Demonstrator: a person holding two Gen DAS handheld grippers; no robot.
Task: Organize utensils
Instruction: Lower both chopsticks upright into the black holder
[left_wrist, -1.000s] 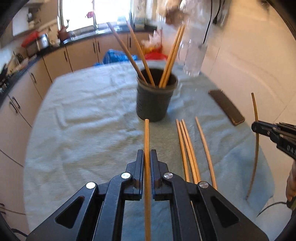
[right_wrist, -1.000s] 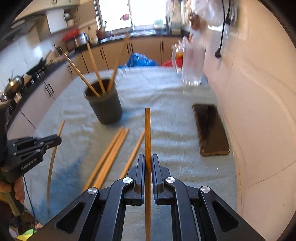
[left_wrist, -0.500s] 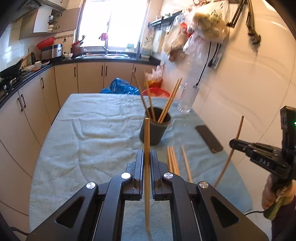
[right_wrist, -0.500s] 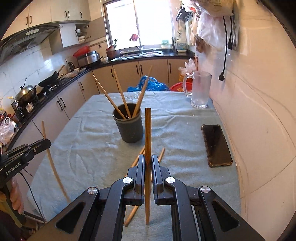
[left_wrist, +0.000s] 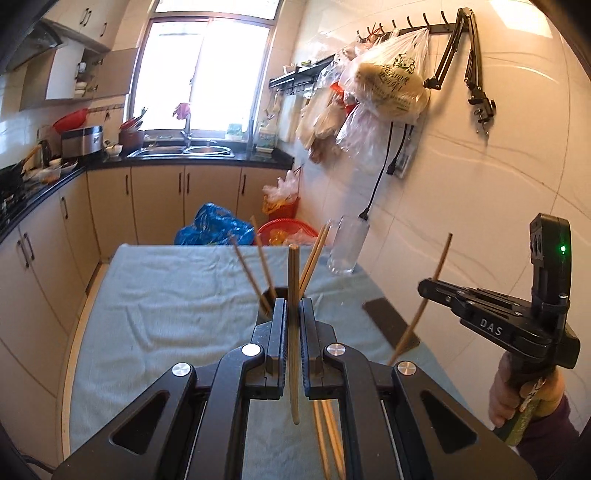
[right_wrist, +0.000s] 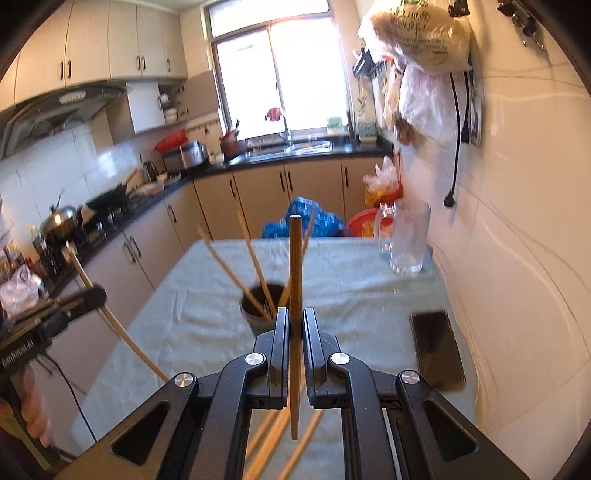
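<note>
Chopsticks (left_wrist: 293, 295) clamped in black tongs (left_wrist: 424, 286) marked "DAS".

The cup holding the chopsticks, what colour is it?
Dark grey, nearly black. The cup shows best in the right wrist view, half hidden behind the gripper.
</note>
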